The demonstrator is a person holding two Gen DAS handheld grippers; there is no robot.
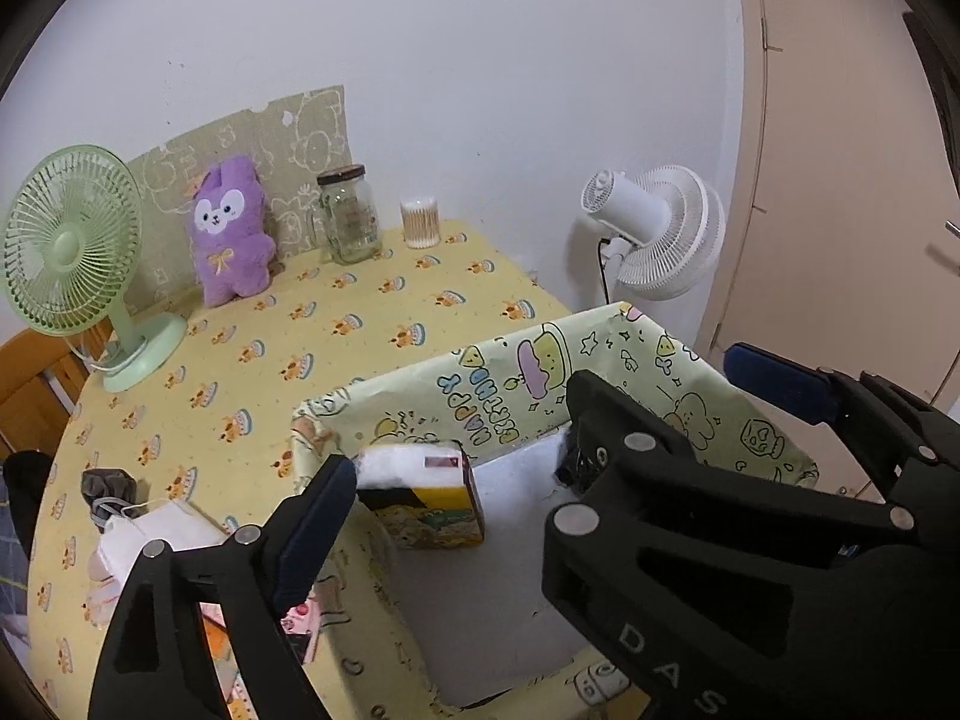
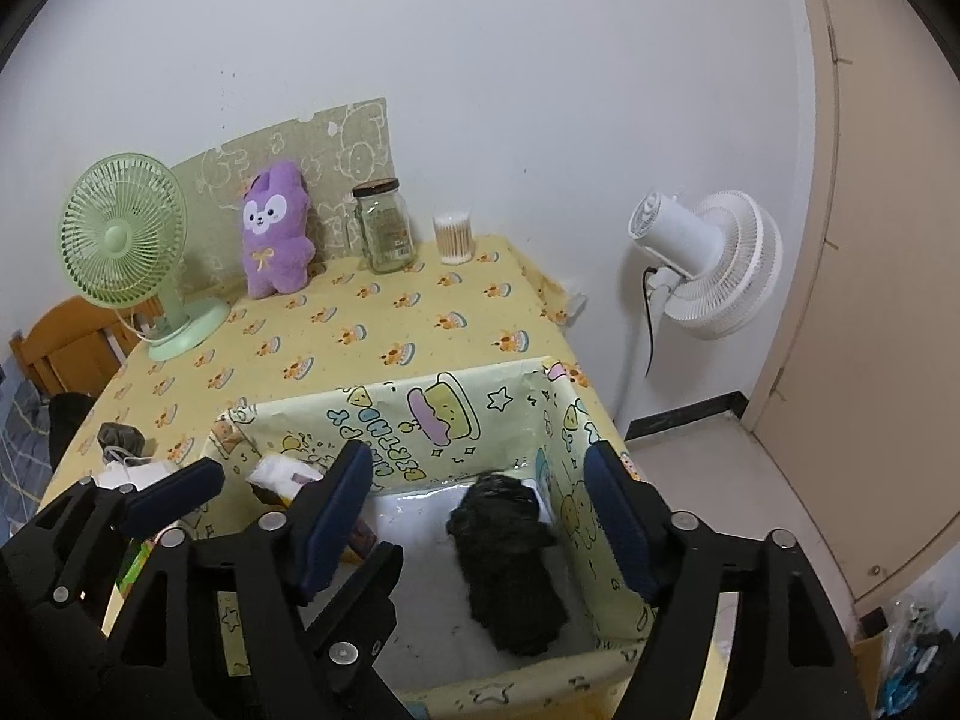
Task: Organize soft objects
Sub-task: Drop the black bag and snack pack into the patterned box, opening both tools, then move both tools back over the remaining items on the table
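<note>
With both items dropped, jaws wide over the box (image 2: 456, 420).
Next, probably: fetch the purple plush (image 2: 276, 240) beyond it.

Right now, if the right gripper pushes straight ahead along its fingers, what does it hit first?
Most likely the black fluffy item lying in the papered box; it sits between the open right gripper fingers, just ahead. Depth is unclear.

Tablecloth (image 2: 372, 330): pale yellow, repeating orange-and-blue cake print; box (image 2: 384, 420): light green paper with cartoon cakes, stars and lettering, white floor inside; plush toy (image 2: 276, 240): purple, white face patch, yellow bow. Desk fan (image 2: 123, 234): mint green; standing fan (image 2: 714, 264): white; bundle in box (image 2: 510, 558): black.
</note>
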